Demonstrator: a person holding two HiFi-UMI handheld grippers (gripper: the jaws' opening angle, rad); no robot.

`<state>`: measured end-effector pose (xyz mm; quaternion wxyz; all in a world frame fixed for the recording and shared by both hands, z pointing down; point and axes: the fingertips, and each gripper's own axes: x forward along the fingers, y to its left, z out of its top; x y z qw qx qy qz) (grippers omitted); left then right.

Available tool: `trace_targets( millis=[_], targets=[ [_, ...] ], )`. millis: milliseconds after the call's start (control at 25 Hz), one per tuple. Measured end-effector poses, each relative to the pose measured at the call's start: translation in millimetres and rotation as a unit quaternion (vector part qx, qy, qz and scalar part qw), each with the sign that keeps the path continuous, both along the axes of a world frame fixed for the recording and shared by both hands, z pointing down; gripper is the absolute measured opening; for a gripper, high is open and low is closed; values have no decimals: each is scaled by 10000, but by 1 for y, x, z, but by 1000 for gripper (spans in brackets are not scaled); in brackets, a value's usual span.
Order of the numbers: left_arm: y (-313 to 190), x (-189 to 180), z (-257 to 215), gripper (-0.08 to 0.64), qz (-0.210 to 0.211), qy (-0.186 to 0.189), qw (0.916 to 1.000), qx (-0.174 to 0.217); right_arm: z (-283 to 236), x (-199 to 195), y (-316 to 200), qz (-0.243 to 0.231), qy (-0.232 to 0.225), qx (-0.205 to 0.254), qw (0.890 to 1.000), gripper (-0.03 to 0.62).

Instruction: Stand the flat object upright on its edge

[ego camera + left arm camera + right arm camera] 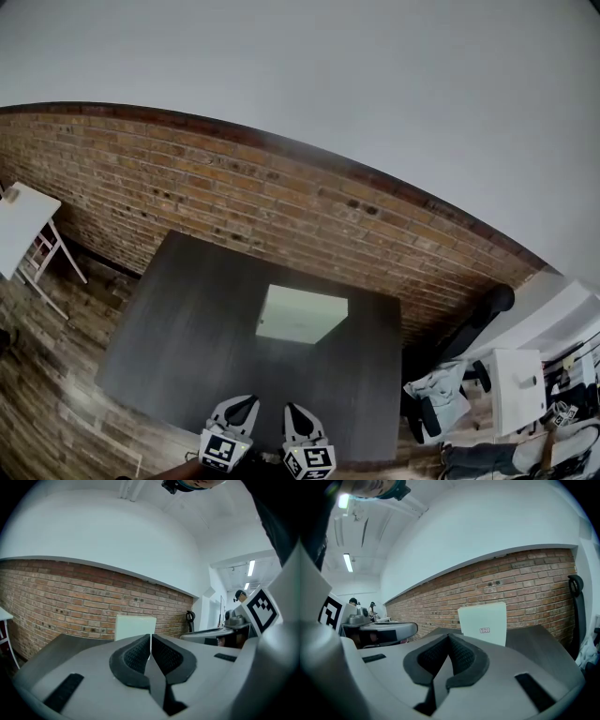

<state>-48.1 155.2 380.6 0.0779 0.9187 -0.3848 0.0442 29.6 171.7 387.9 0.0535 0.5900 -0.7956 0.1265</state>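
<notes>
A pale, flat rectangular panel [302, 314] stands upright on its edge near the middle of the dark table [178, 328]. It faces both gripper views, as the panel [135, 626] and the panel [483, 622], which bears a small red-printed label. My left gripper [246, 401] and right gripper [292, 410] sit side by side at the table's near edge, well short of the panel. The left gripper [150, 637] is shut with nothing between its pads. The right gripper [448, 637] is shut and empty too.
A brick wall [234, 197] runs behind the table. A white folding table [21, 227] stands at the left. At the right are a chair with clothes [439, 394], a small white table [518, 386] and a black object [487, 306] leaning on the wall.
</notes>
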Motion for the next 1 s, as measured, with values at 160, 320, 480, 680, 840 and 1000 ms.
trace_targets(
  millis=[160, 320, 480, 680, 840, 1000],
  targets=[
    [-6, 4, 0, 38, -26, -79, 10000, 56, 1, 4, -4, -41, 1, 17, 10000, 23],
    [-6, 10, -2, 38, -34, -51, 10000, 38, 0, 6, -4, -76, -30, 42, 10000, 23],
    [-5, 17, 1, 38, 50, -83, 9999, -34, -1, 9, -5, -115, -26, 28, 9999, 23],
    [-6, 20, -1, 38, 74, -117, 9999, -56, -3, 11, -6, -109, -29, 27, 9999, 23],
    [-8, 21, -1, 38, 13, -93, 9999, 54, -3, 12, -6, -134, -44, 31, 9999, 23],
    [-7, 23, 0, 38, 34, -140, 9999, 54, -2, 14, -5, -146, -35, 36, 9999, 23]
  ],
)
